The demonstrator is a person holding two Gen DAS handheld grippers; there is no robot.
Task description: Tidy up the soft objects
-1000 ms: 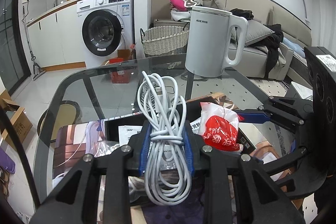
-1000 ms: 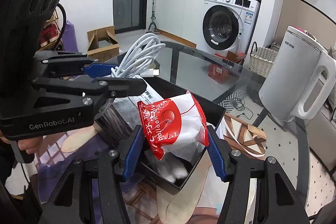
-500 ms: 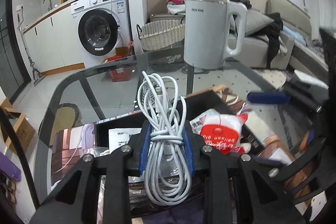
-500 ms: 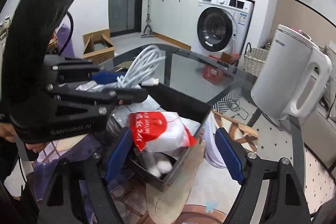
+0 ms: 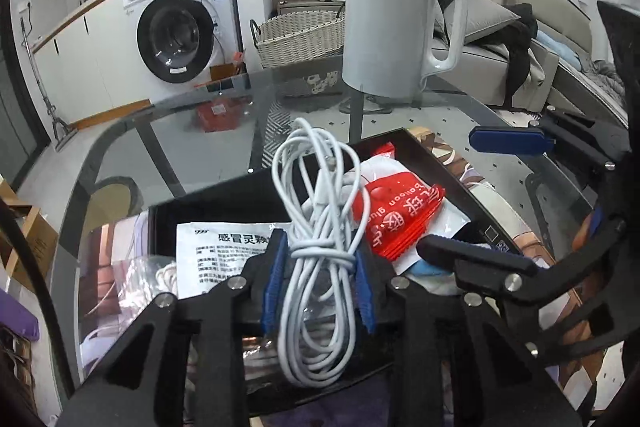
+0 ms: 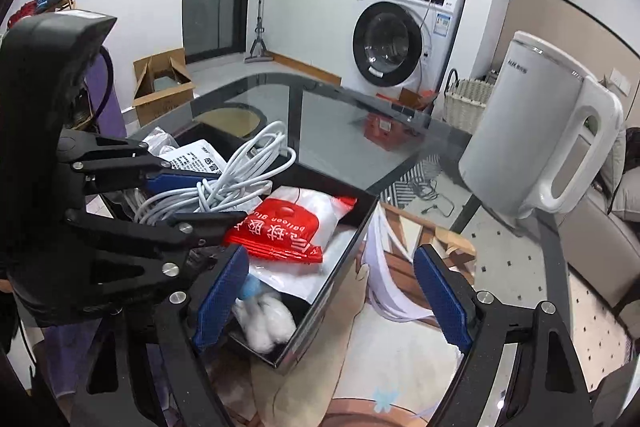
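Cable bundle [image 5: 320,227]: your left gripper [image 5: 318,283] pinches it above the black tray [image 6: 340,267].
Right gripper [image 6: 332,303]: fingers wide, empty.
Right view only: cotton balls [image 6: 264,319] under the red packet [image 6: 280,231].

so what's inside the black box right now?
Black box holds the red-and-white packet, a white printed sachet and a white fluffy item. The coiled white cable in the left gripper hides the middle; the floor is mostly covered.
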